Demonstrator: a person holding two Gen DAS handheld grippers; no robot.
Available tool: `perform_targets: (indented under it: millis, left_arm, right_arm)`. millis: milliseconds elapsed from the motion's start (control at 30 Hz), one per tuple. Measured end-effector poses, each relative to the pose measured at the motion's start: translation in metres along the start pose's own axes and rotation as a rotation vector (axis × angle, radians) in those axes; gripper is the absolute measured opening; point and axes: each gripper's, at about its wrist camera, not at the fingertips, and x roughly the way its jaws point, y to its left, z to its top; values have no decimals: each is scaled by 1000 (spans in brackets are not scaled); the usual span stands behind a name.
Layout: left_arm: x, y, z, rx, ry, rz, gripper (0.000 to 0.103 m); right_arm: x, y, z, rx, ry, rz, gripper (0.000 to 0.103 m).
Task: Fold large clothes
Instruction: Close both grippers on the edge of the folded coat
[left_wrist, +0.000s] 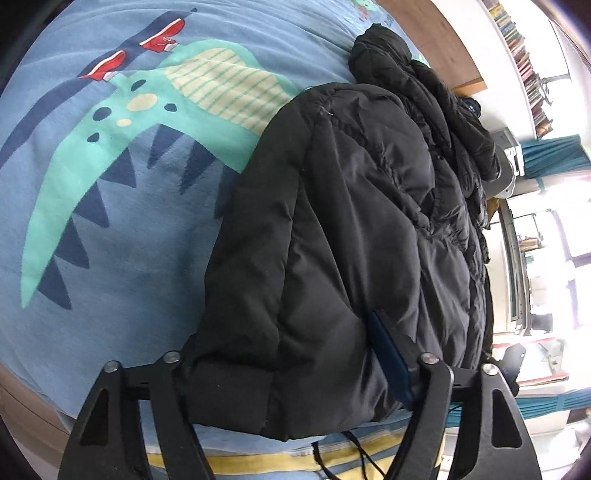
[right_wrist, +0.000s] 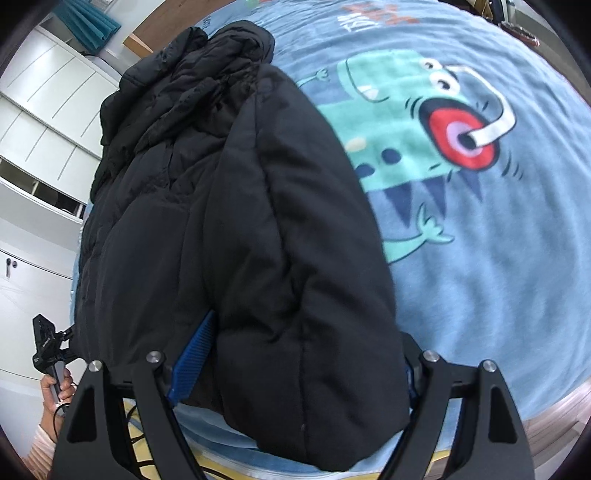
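black puffer jacket (left_wrist: 351, 240) on the bed (left_wrist: 110, 221) looks bulky, soft, slippery; left tongs (left_wrist: 295, 373) and right tongs (right_wrist: 291, 369) each clamped on its near hem, best gripped at seams.

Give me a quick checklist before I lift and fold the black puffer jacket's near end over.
1. Left gripper closed on the black puffer jacket: ok, its near edge fills the jaws.
2. Right gripper closed on jacket: ok, fabric bulges between its blue finger pads.
3. Both grips at matching height: cannot tell.
4. Jacket lies on the blue dinosaur-print bedspread: ok.
5. Far end flat: not ok, bunched up.
6. Black cables below the hem clear of fabric: cannot tell.
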Motion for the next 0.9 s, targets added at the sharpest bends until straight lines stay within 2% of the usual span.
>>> perform_targets:
  millis: [33,67,167,300,367,433,467,600,900]
  left_arm:
    - [1,0,1,-4,0,-7,69]
    - [0,0,1,-11,-1,-16,68]
    - [5,-4,2,-24,0,-39,63]
    - [7,-13,-2,1,14,-63,56]
    - [9,-20,-3,22,19,-73,42]
    - [8,-29,-6,52,12,-94,21]
    - [6,-33,-6,65,6,-105,18]
    - [-11,-57,-3,128,-38,-173,12]
    - [-61,-108,36,209,-157,-337,11]
  right_arm:
    - [0,1,-2,-2,-6,4,77]
    - [-1,1,-3,3,-12,13,67]
    - [-2,-1,-7,28,-22,45,47]
    - [-7,-2,-13,40,-29,78,37]
    - [-8,-1,-14,38,-35,83,28]
    - [-10,3,-14,35,-44,99,22]
    - [-12,7,-14,26,-53,100,19]
    - [-28,20,-10,24,-107,120,15]
    - [-82,48,25,27,-258,217,14]
